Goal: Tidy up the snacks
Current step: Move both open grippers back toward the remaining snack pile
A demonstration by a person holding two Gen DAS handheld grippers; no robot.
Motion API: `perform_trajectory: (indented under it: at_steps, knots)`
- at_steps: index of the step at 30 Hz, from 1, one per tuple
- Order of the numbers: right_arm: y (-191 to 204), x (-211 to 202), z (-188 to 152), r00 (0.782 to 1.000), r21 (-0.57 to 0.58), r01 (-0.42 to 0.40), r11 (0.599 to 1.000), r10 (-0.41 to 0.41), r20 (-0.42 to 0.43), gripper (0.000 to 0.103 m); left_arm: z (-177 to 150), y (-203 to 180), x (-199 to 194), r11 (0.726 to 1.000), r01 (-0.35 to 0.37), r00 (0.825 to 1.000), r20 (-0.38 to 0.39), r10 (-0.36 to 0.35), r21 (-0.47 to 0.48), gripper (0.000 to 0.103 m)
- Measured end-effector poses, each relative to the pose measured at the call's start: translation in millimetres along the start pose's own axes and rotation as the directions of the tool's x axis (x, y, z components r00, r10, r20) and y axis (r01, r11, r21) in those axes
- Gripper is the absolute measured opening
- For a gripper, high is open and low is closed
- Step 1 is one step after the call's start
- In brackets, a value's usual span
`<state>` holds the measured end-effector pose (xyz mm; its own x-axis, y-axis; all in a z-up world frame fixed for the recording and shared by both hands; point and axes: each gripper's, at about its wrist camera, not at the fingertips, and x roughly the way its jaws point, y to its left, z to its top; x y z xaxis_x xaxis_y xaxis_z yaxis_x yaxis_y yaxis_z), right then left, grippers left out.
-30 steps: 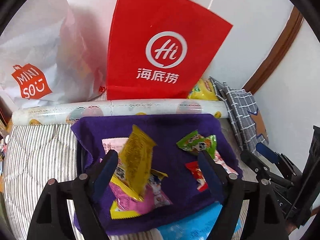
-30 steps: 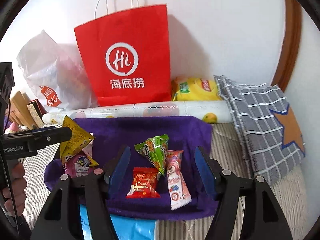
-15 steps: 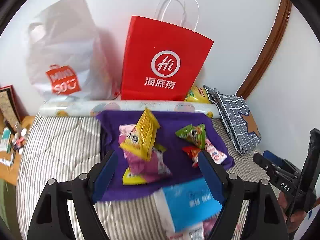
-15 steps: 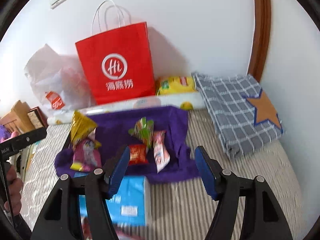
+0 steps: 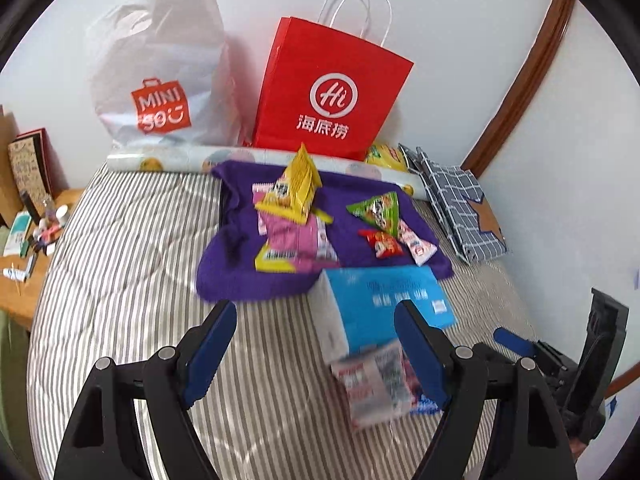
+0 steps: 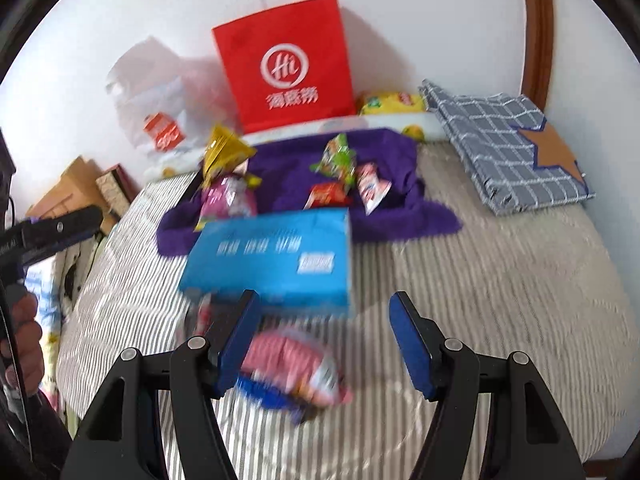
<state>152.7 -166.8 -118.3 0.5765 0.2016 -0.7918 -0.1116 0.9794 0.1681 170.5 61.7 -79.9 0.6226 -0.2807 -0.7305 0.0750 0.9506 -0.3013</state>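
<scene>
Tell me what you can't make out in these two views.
- Pink packet, right wrist view: motion blur and the right gripper's finger hide its print.
- Blue box lettering, both views: blurred, unreadable.
- Yellow bag, left wrist view: mostly behind the red bag.
- Desk clutter, left wrist view: too small.

Black tool (image 5: pixel 316 344) frames, blue pads (image 5: pixel 210 346), silver screws.

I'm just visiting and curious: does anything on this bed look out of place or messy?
Yes. Most snack packets sit on the purple cloth, but one pink and white packet lies apart on the striped bedding, in front of the blue box. On the cloth, the yellow packet leans tilted on the pink one.
</scene>
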Motion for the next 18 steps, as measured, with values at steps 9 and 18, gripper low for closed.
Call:
perform_trajectory:
  at_steps: [9,18]
  knots:
    - [25,-6,-53,1.000,-0.102,0.001,0.995,-0.001,-0.006,0.065,-48,6,-5,0.999,0.019,0.999,-0.027,-0.020,-0.040,0.080]
    - [31,19,-70,0.998,-0.062,-0.043,0.997,0.040,-0.043,0.065,-80,14,-2,0.998,0.026,0.999,-0.033,-0.029,-0.064,0.080]
